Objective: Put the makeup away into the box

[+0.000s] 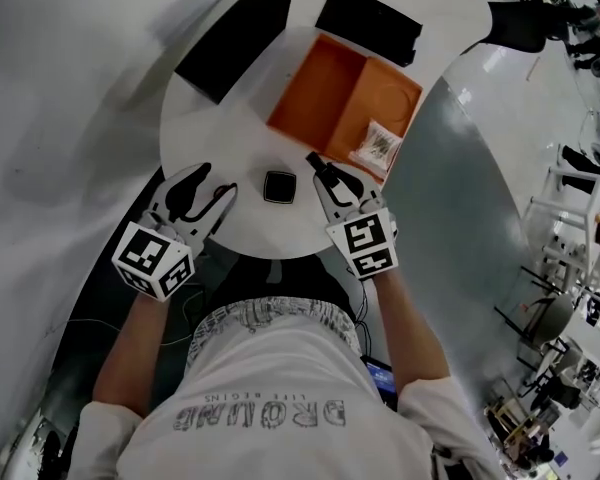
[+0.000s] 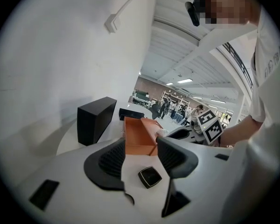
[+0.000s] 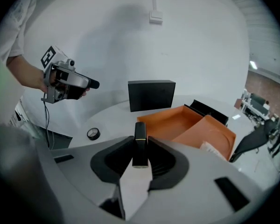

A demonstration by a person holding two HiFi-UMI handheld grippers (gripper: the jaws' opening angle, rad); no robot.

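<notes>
the right hand-held gripper is clamped narrow on a black lipstick, its long axis running along the jaws, free end toward the open orange box mid-table. a square compact lies near the table's near edge, just beyond the left hand-held gripper, which gapes wide and empty. two black boxes stand at the far edge.

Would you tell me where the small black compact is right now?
In the head view the compact lies on the white table between the left gripper and right gripper, just short of the orange box.
</notes>
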